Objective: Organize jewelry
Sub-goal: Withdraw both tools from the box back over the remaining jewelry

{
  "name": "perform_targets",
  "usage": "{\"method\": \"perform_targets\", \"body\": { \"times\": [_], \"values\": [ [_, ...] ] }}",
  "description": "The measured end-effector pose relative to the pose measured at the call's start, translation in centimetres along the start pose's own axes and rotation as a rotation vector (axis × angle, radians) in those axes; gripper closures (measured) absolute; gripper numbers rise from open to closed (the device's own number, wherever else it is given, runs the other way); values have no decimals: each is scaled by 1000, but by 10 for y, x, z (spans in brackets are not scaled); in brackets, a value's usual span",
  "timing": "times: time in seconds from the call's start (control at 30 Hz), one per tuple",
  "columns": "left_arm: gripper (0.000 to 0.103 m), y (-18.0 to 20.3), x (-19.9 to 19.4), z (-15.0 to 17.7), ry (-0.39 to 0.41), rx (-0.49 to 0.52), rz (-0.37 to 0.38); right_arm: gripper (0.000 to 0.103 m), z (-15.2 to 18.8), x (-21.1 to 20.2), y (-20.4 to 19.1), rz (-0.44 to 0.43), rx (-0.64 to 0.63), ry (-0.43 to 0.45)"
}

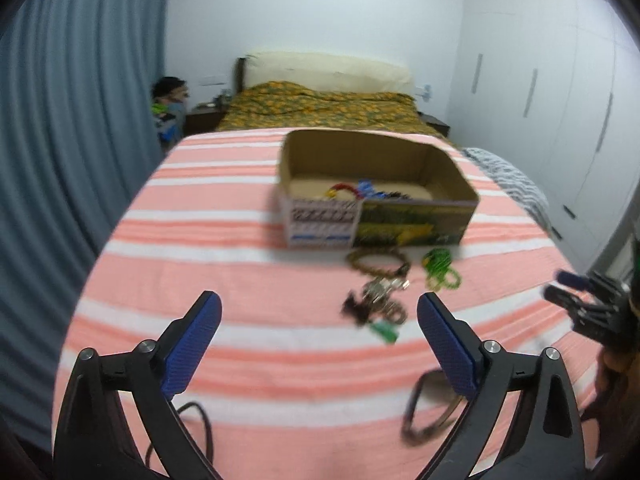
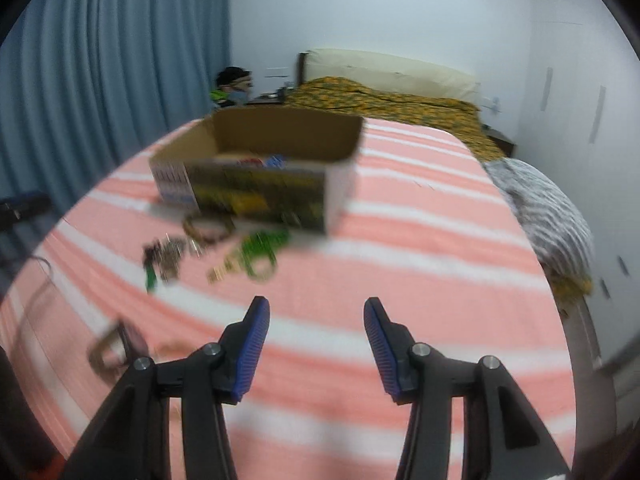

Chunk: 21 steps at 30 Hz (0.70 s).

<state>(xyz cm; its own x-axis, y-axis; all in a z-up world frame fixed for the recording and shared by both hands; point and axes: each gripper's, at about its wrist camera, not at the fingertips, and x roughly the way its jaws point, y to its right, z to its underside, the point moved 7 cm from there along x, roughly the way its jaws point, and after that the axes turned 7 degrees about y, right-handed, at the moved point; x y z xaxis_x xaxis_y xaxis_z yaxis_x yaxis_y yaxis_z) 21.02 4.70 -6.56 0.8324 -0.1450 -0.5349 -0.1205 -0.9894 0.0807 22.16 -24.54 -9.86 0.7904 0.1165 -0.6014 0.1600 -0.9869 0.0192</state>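
The left gripper (image 1: 318,324) hovers above the striped cloth (image 1: 240,240), tilted downward, its jaws spread wide with nothing between them. The right gripper (image 2: 317,320) also points down at the cloth, jaws partly apart and empty. An open cardboard box (image 1: 400,224) sits toward the far edge of the cloth, with a few coloured pieces inside. Just in front of the box lie a brown bead bracelet (image 1: 378,260), green beads (image 1: 440,272) and a blurred tangle of jewelry (image 1: 376,304).
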Motion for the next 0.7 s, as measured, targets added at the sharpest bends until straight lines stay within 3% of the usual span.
{"method": "perform_targets", "body": {
  "times": [0.13,0.3,0.7],
  "values": [
    [4,-15,14,36,-39,-31,-23,53,39,4,7,53,17,-41],
    [4,-24,33,73,-74,-35,-69,53,66,14,10,58,7,-78],
    [4,-27,53,89,-106,-46,-34,53,79,25,27,99,118,-88]
  ]
}}
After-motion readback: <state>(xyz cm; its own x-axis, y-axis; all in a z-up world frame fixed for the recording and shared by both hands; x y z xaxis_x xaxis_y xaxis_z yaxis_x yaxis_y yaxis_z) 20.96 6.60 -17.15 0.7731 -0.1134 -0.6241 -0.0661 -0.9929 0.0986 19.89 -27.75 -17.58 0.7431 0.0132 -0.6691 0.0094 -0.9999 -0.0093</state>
